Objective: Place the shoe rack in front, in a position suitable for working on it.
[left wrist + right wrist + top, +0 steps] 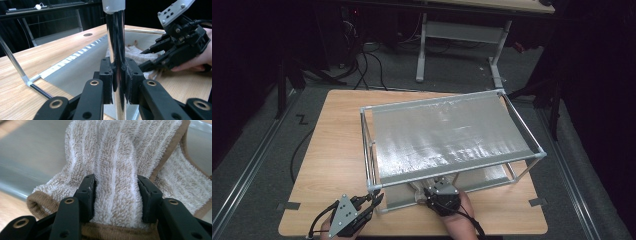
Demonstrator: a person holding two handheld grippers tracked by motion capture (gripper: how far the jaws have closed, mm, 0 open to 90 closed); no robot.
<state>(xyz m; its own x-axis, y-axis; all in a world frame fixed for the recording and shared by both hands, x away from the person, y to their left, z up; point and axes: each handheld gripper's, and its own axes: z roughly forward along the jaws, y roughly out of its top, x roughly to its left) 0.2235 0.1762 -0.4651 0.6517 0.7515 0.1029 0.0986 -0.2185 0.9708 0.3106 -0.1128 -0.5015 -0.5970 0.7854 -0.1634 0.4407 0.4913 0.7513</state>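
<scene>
The striped towel (120,170) lies bunched on the rack's lower shelf (492,175), just behind the near-left post (117,50). Right tongs (116,195) pinch a fold of it; left tongs (117,82) clamp that post.

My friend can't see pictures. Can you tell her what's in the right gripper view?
The right gripper has its two black jaws around a bunched fold of a fluffy towel, tan with white stripes and a brown edge. The towel lies on a silvery grey sheet, and a bit of wooden table shows at the lower left.
</scene>
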